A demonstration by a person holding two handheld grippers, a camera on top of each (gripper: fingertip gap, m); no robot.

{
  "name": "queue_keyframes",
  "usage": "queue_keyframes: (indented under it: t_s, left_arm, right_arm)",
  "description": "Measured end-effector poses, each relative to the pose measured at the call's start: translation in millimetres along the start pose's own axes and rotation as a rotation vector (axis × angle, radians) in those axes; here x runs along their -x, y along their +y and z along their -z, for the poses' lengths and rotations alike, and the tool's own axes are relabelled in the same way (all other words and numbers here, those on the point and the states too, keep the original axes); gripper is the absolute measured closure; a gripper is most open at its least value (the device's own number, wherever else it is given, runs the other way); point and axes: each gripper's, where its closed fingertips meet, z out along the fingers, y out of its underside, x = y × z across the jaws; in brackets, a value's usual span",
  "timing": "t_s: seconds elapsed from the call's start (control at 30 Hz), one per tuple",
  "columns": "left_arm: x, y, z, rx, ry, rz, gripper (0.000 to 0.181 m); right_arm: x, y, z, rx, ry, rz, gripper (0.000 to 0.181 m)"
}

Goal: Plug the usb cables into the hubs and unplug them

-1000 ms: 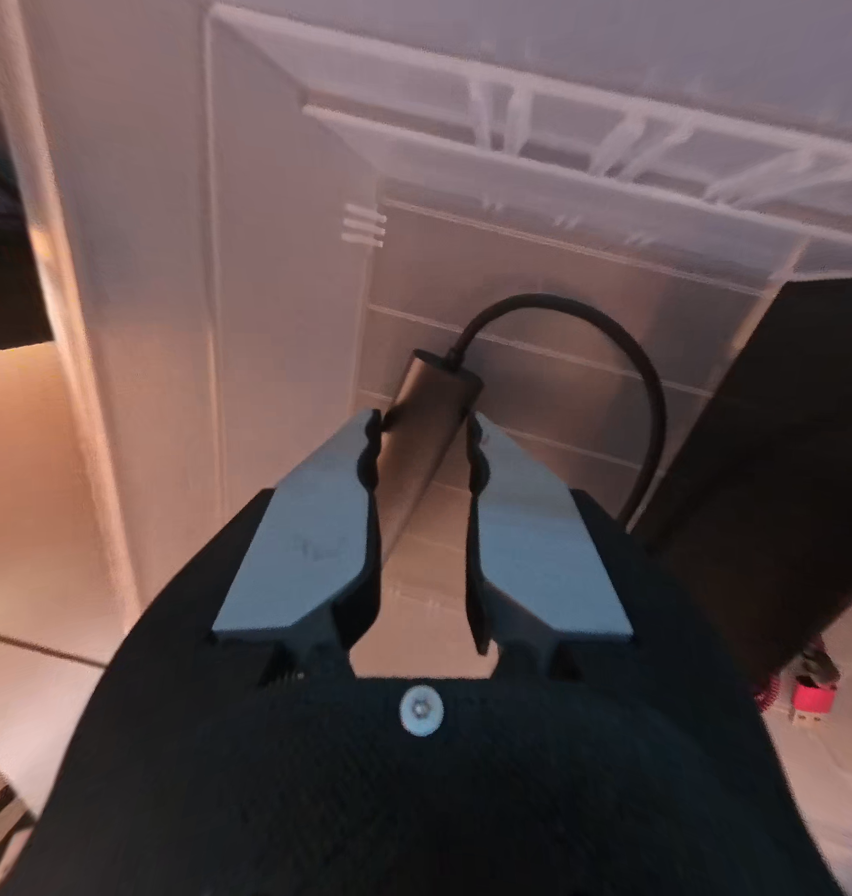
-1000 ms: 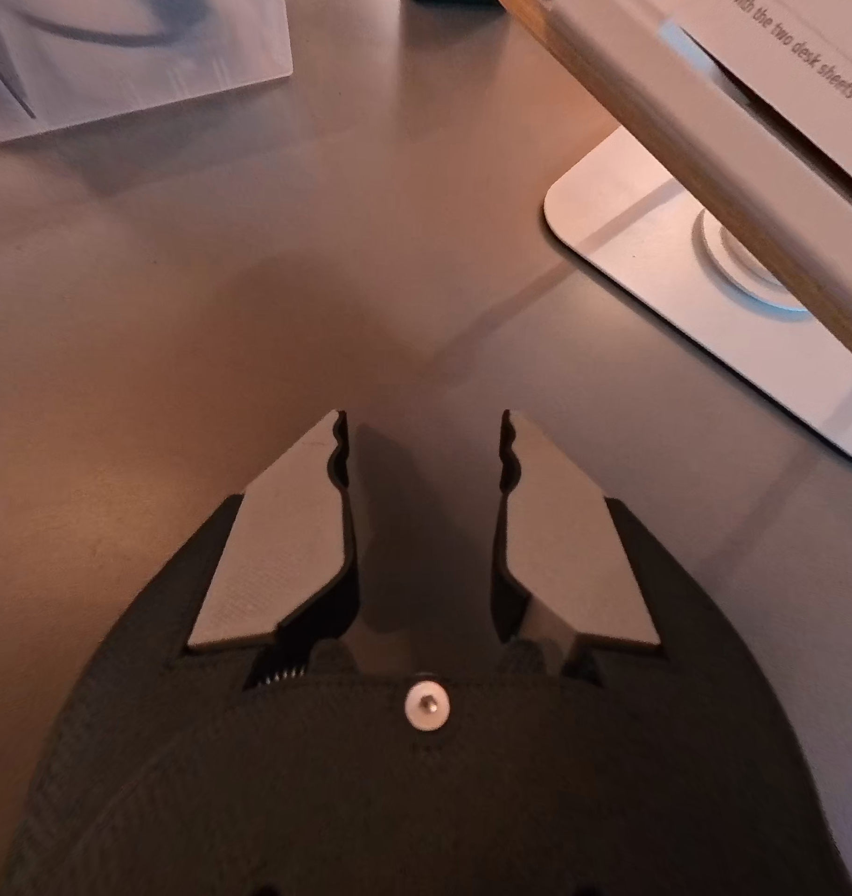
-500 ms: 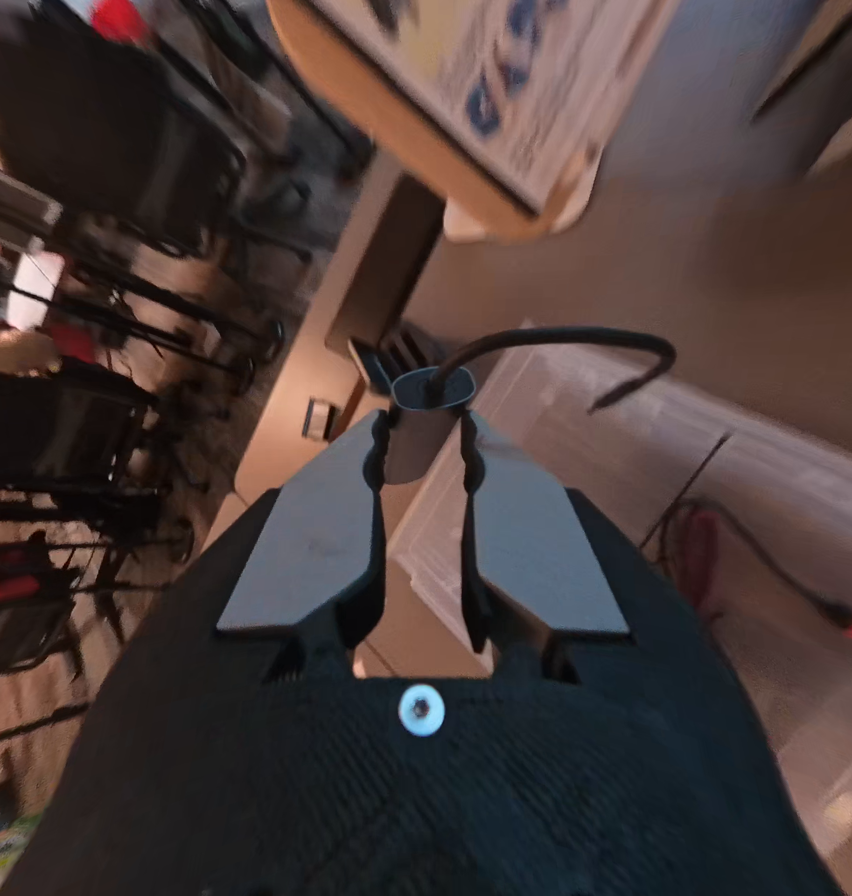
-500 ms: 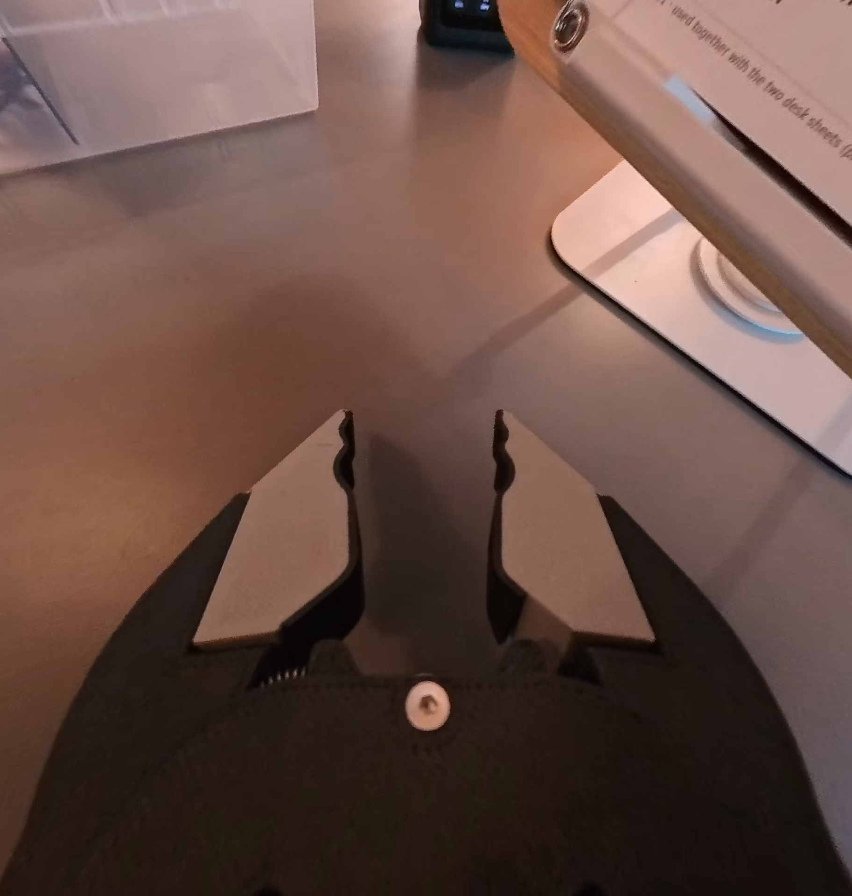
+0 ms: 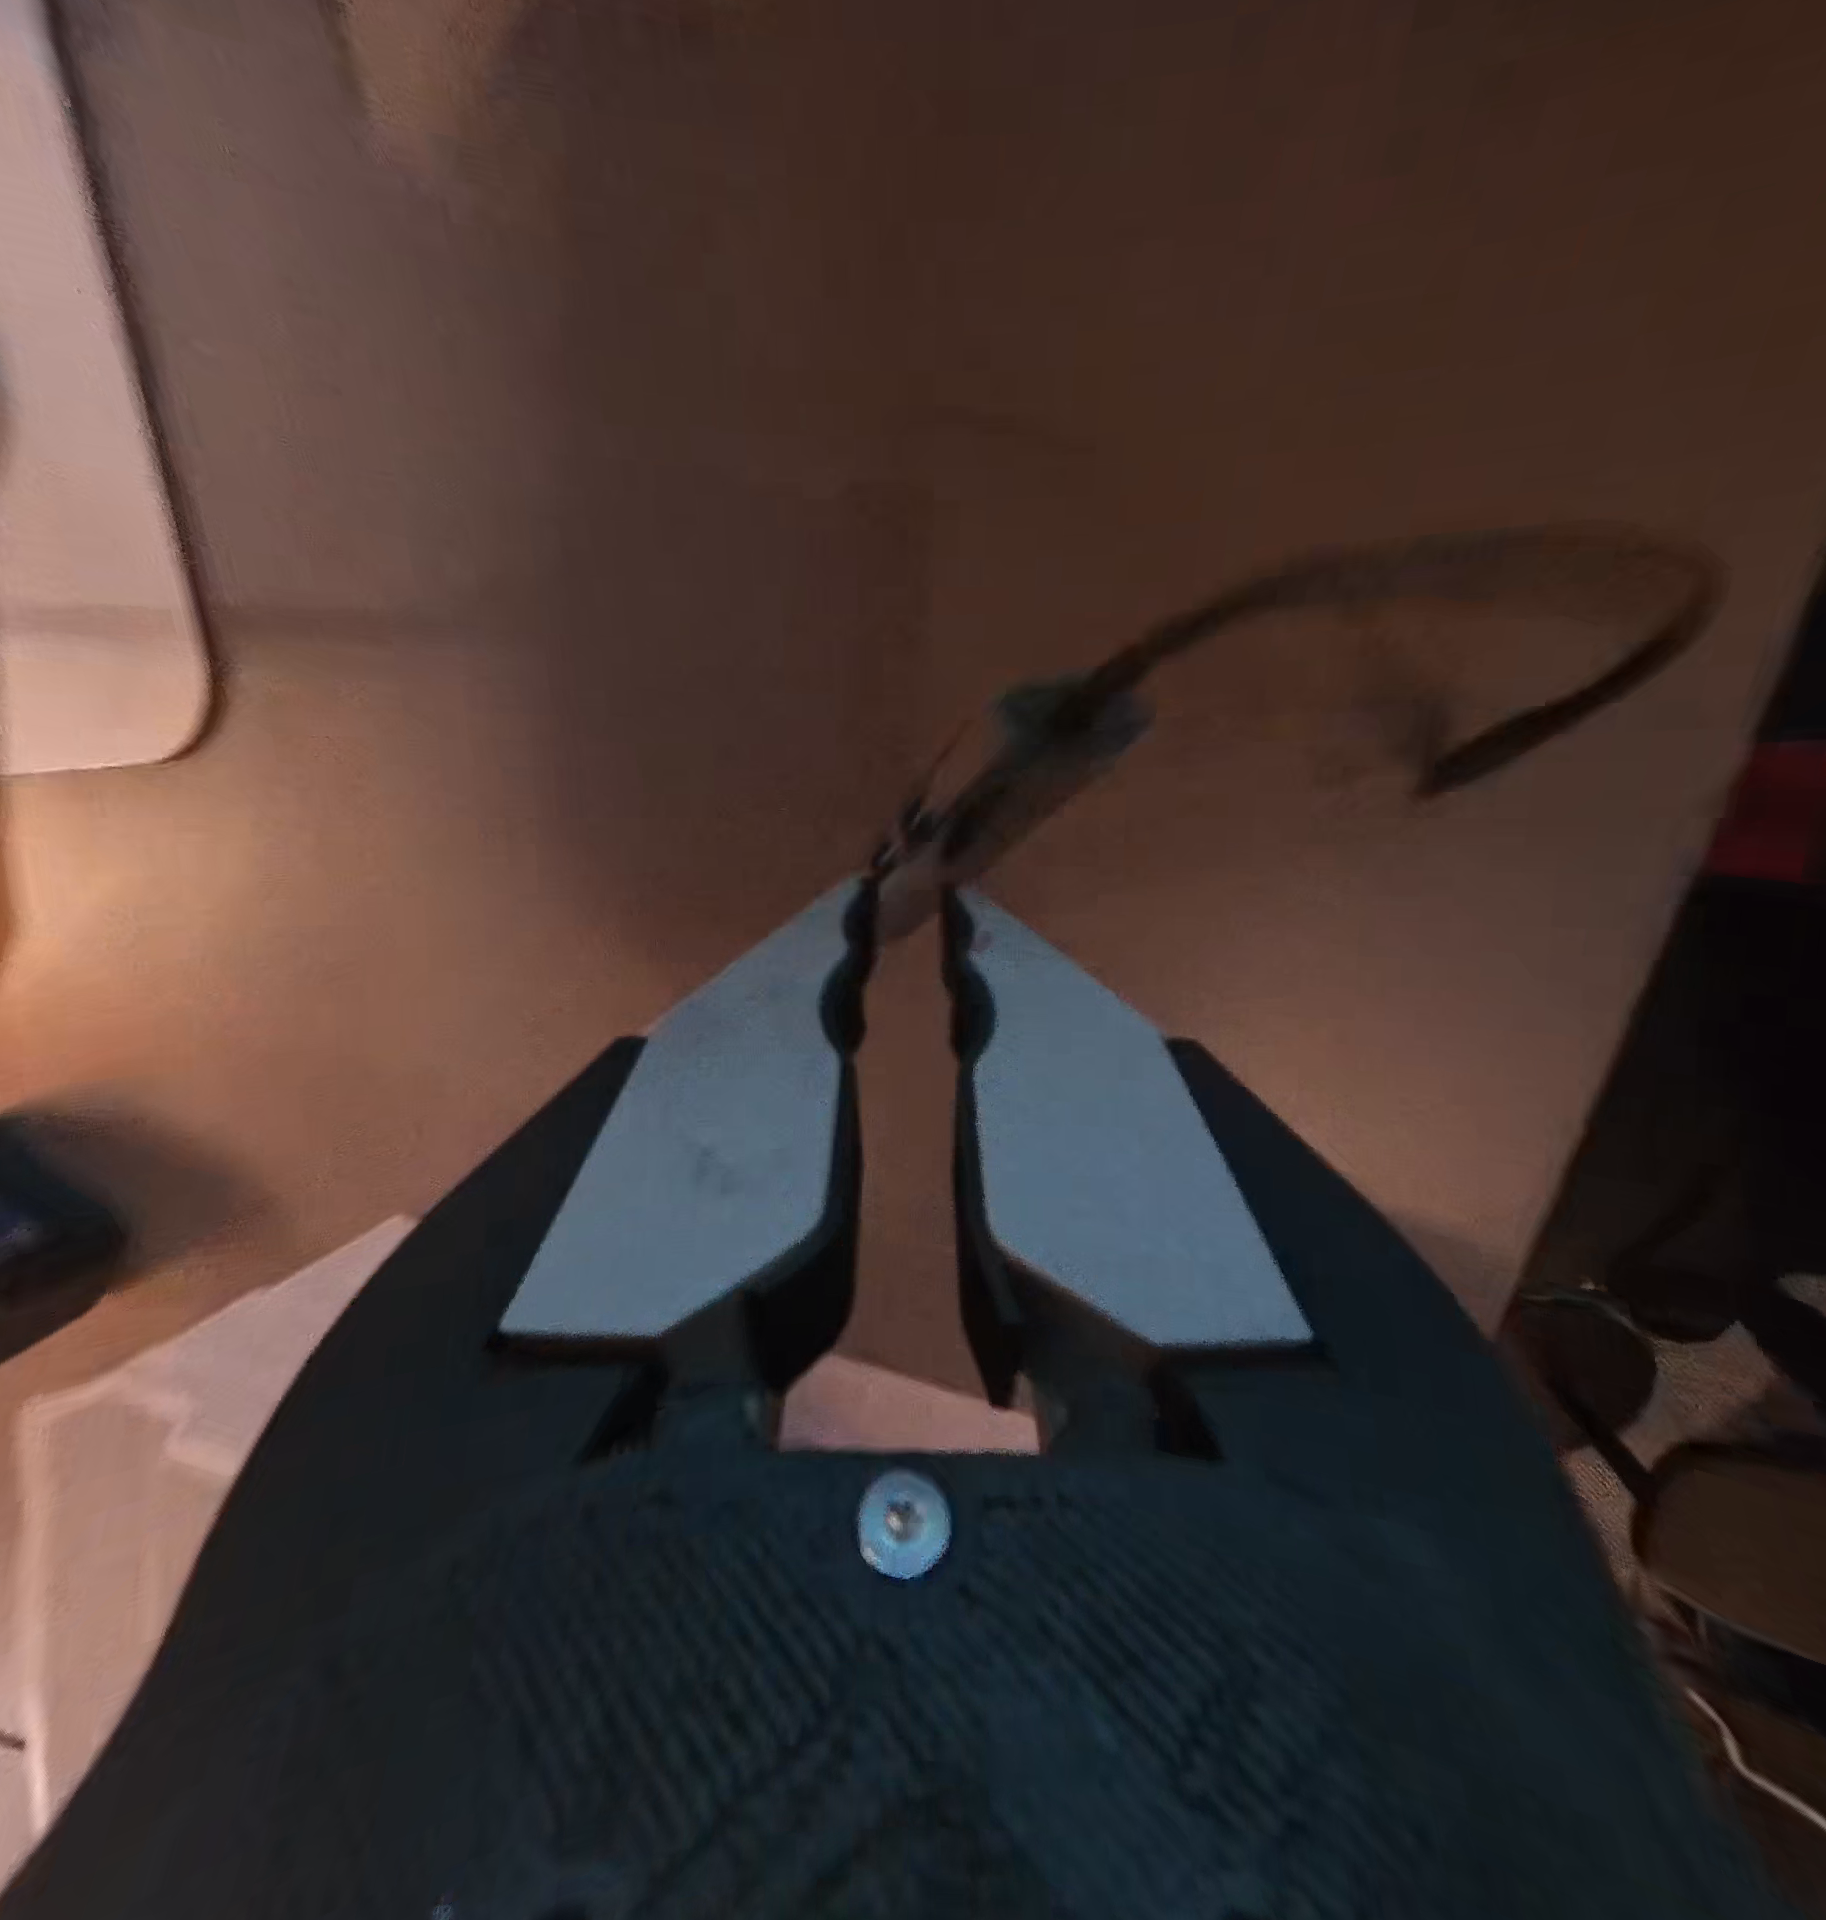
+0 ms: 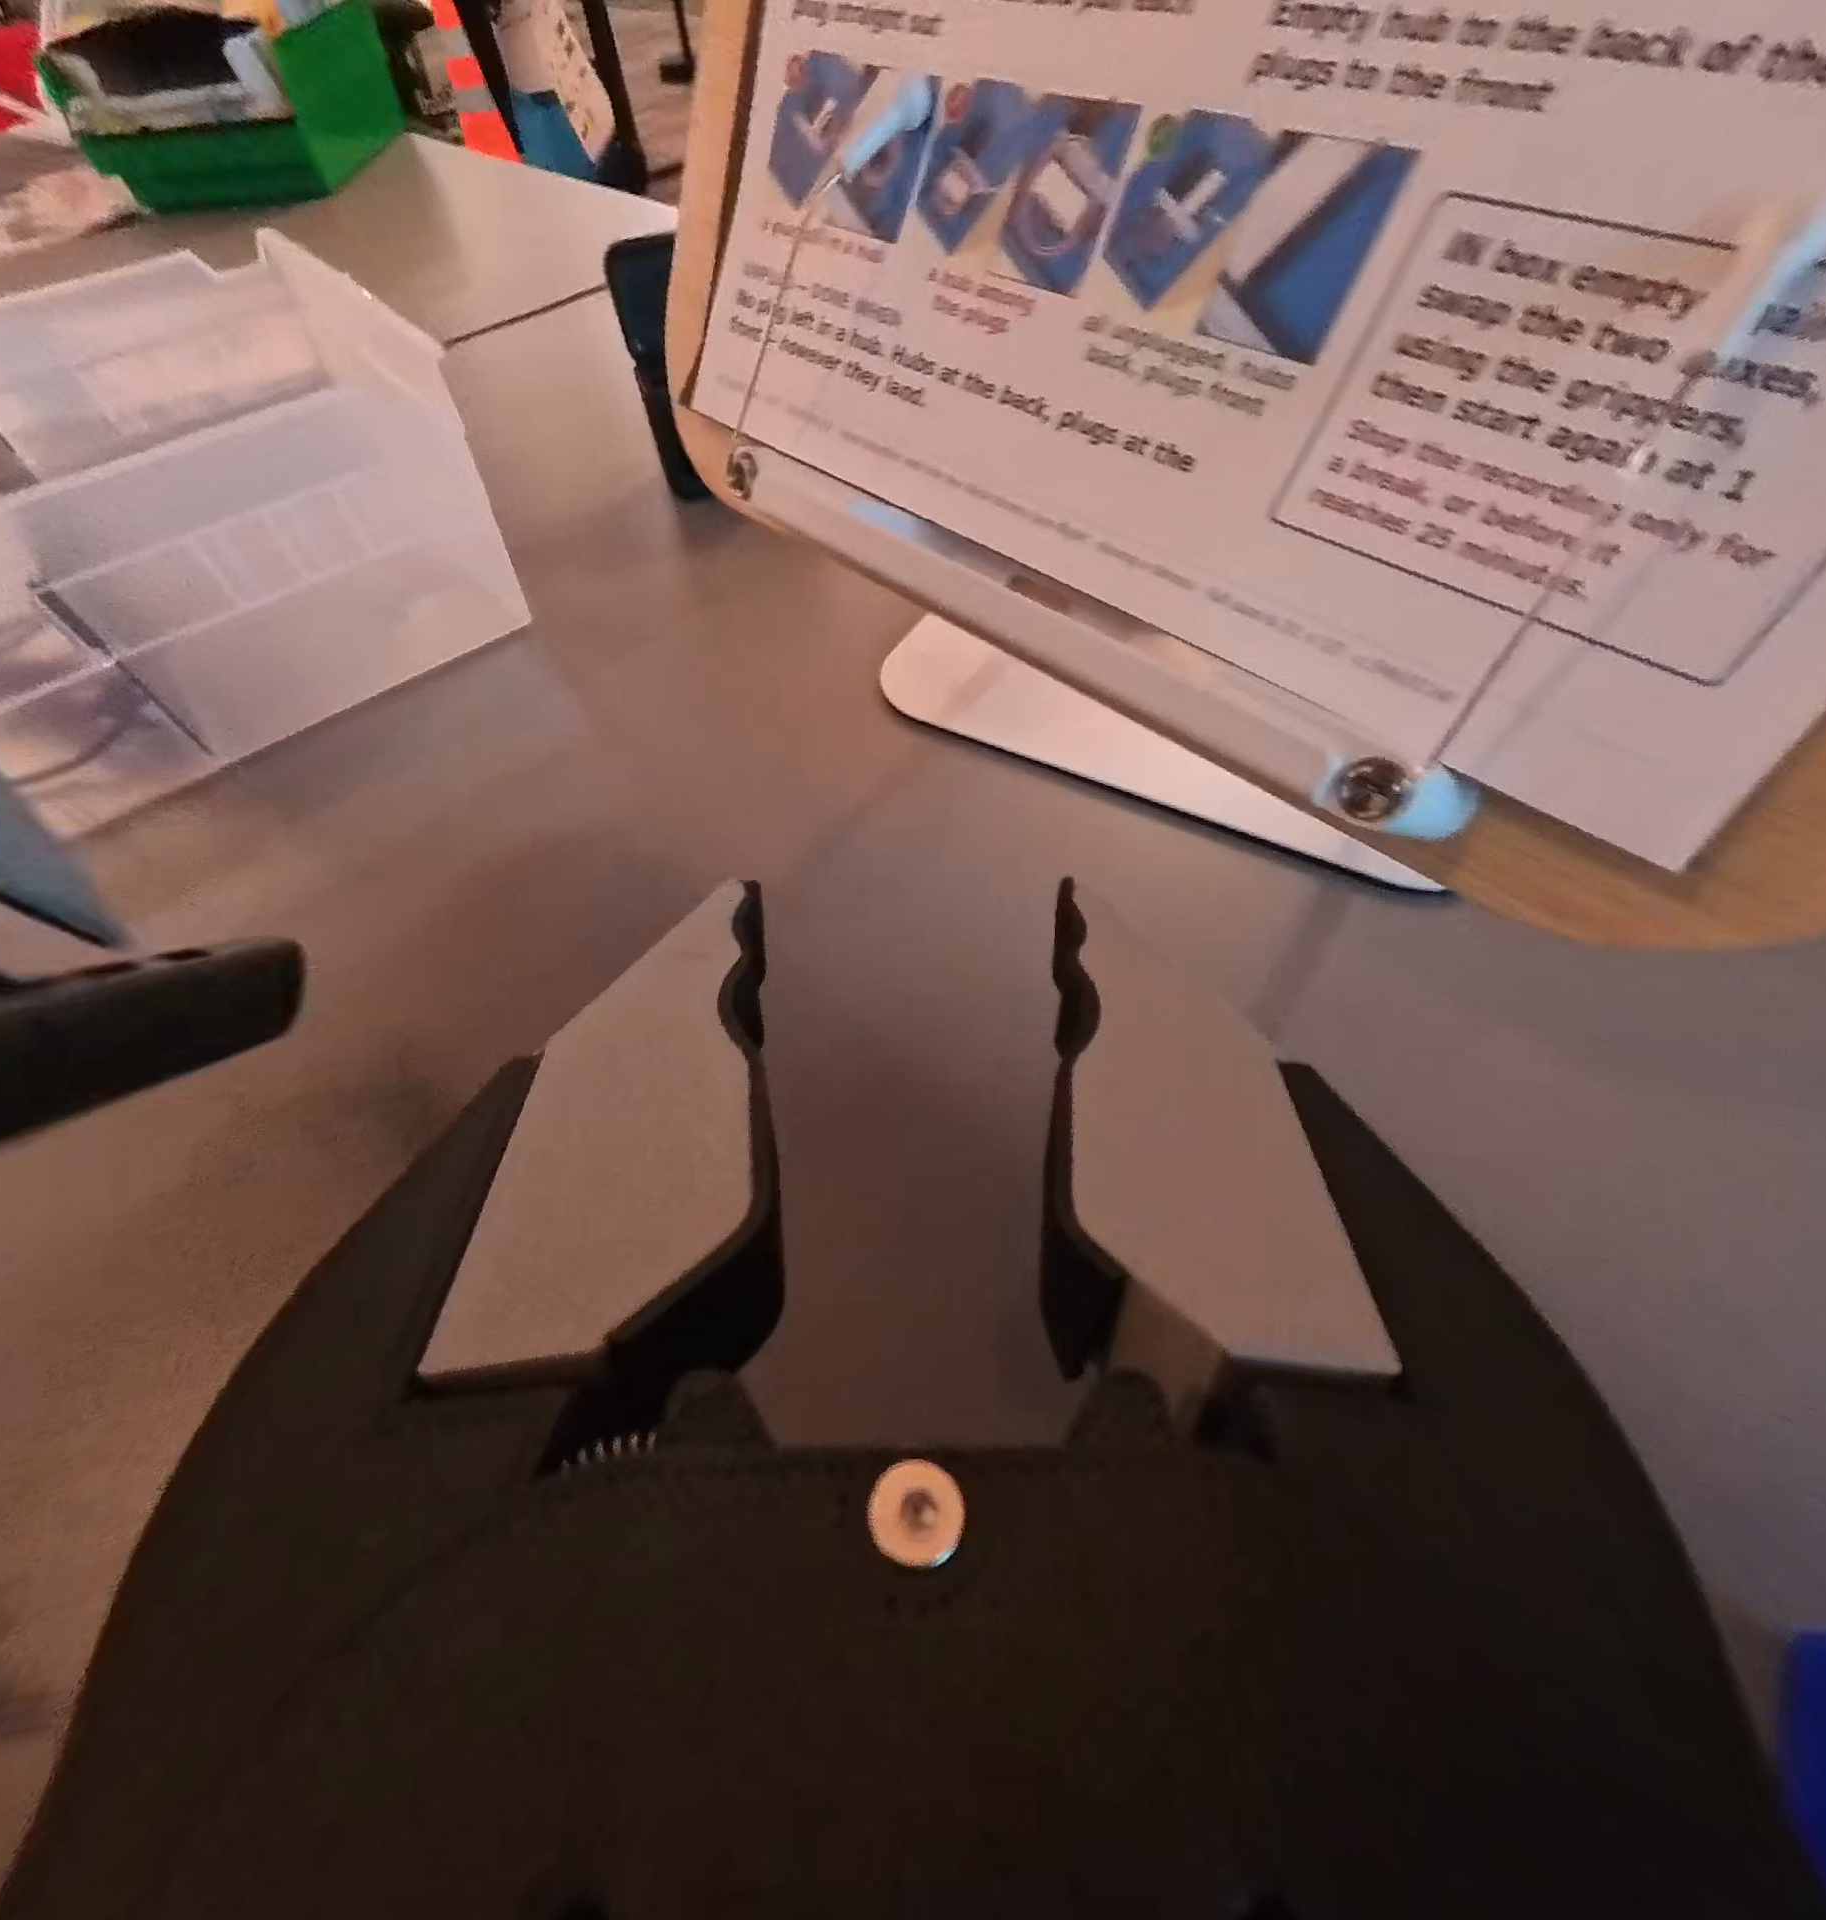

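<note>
Pinching the hub (image 5: 976,821) at its tips, the left tool (image 5: 904,899) holds it in the air over the counter (image 5: 628,520), its short cable (image 5: 1511,582) looping off to the right (all badly blurred). The right tool (image 6: 904,904) hangs empty with its jaws apart over bare counter, between a clear box (image 6: 223,540) and a sign stand (image 6: 1044,696). No loose USB cable shows, so this looks like the fetch-the-hub step; next the hub wants setting down steady and the right tool needs a plug to bring to its ports.
</note>
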Motion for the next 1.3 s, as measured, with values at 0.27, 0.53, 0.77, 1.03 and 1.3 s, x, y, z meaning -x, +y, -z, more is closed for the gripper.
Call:
queue_keyframes:
  t_s: [0.27, 0.53, 0.77, 1.03, 1.3]
  left_arm:
    - [-1, 13, -52, 0.078, 0.088, 0.149, 0.119]
    - [-20, -9, -75, -0.115, 0.086, 0.2, 0.115]
    - [-20, -28, -89, -0.187, 0.051, 0.121, 0.15]
    - [17, -44, -80, -0.304, -0.361, -0.128, 0.15]
    - [28, -58, -57, -0.324, -0.886, -0.618, 0.15]
  right_arm:
    - [-1, 10, 8, 0.078, -0.094, -0.036, 0.124]
    - [90, 59, 55, 0.379, -0.684, 0.166, 0.115]
    - [91, 116, 59, 0.618, -0.65, 0.359, 0.143]
    - [64, 105, 42, 0.55, -0.436, 0.545, 0.155]
    - [54, 82, 36, 0.444, -0.419, 0.406, 0.115]
